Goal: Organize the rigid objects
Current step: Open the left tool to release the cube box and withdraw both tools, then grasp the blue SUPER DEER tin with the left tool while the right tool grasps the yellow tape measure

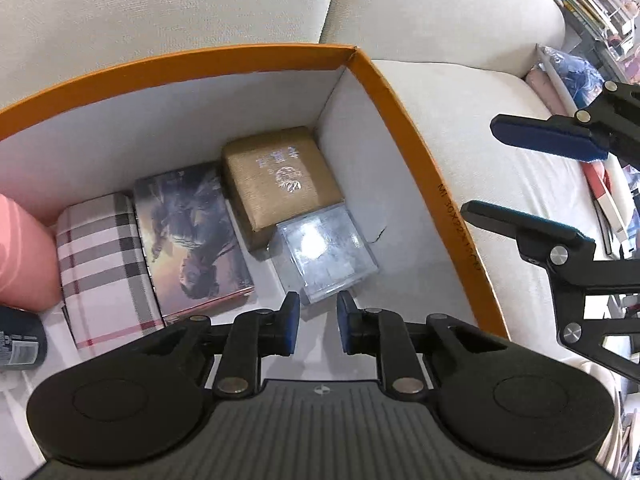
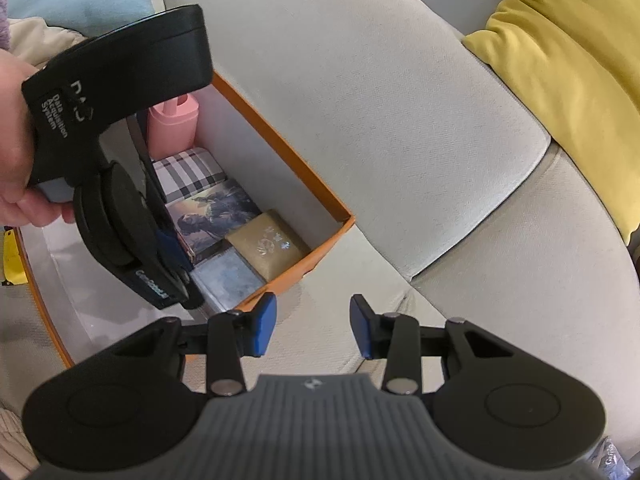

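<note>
Left gripper (image 1: 318,322) is hovering inside the orange box (image 1: 404,128), jaws slightly apart and empty, clear case (image 1: 326,250) lying dead ahead, probably just released; right gripper (image 2: 313,326) is idling wide apart over the sofa (image 2: 400,120).

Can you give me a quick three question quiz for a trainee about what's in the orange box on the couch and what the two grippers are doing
1. True or false: the left gripper is shut on the clear plastic case.
2. Which item sits in the far corner of the orange box? A) plaid box B) gold-brown box C) pink bottle
3. Fill in: the right gripper hangs over the ______, outside the box.

Key
1. False. Its fingers are apart and empty, just short of the case.
2. B, the gold-brown box; the plaid box and pink bottle lie toward the other end, past the illustrated box.
3. Couch cushion.
</note>
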Action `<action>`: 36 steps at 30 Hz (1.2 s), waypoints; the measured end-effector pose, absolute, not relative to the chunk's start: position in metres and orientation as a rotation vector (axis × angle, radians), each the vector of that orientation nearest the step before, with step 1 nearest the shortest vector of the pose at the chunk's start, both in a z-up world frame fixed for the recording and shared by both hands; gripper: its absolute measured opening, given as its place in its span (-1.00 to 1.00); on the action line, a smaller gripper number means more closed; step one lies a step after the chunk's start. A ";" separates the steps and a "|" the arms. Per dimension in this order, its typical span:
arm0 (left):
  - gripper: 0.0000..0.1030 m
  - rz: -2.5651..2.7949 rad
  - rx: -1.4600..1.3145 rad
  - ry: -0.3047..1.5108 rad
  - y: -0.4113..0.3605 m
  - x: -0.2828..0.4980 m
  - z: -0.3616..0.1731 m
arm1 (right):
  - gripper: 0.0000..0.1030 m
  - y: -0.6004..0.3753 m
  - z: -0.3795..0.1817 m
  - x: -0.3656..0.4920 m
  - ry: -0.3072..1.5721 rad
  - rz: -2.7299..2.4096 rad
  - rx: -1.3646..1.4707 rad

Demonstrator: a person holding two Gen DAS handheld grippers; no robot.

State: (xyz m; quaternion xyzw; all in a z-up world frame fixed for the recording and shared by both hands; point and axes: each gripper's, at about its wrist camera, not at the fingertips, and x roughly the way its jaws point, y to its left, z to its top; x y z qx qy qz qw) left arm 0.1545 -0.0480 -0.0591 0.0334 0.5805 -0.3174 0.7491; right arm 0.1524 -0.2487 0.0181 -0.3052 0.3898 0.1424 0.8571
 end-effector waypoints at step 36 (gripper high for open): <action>-0.49 -0.209 -0.248 1.051 0.151 0.034 -0.035 | -0.21 -0.151 0.008 0.021 0.787 0.303 0.066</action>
